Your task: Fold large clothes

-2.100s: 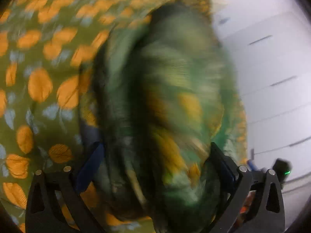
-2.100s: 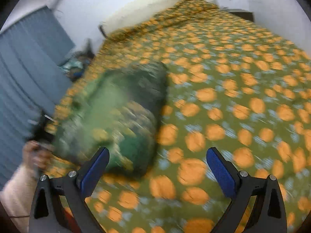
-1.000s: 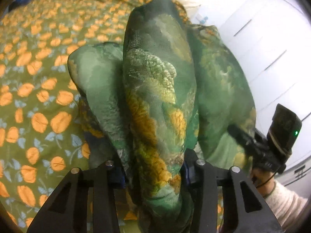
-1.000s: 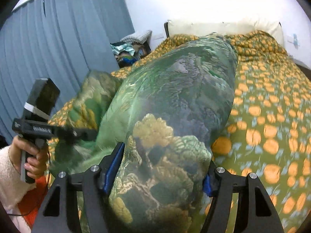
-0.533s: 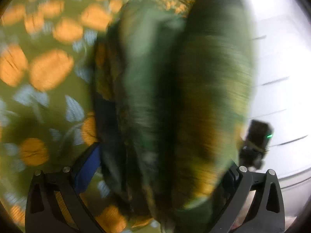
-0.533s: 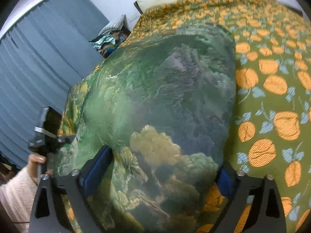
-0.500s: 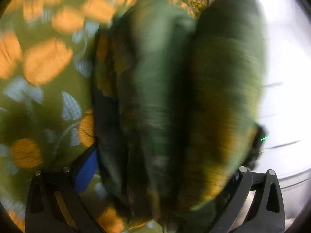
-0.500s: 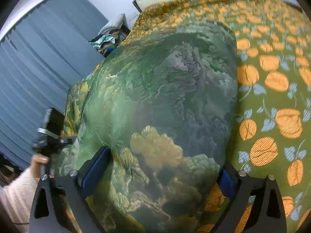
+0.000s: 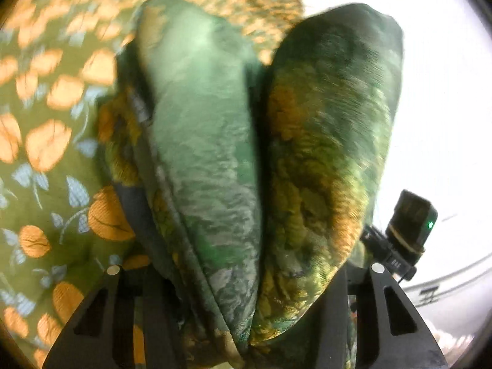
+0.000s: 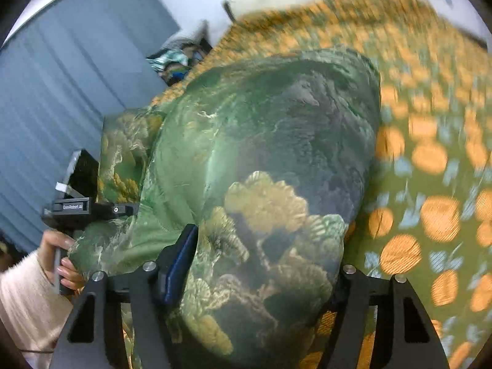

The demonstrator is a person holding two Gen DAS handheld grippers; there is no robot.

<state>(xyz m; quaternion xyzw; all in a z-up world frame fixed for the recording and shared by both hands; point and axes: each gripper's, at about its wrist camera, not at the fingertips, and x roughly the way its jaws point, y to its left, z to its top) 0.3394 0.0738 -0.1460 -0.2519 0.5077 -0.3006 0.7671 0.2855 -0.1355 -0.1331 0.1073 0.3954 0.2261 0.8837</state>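
Both grippers were angled downward over the bedspread. The left gripper had just been closing, and its jaws were pinched on two bunched folds of the green garment. The right gripper had likewise just been closing and was clamped on a thick roll of the same cloth. At nine o'clock in the right view, a hand was seen on the other handle, before a blue curtain. Most of the bed was hidden by cloth.
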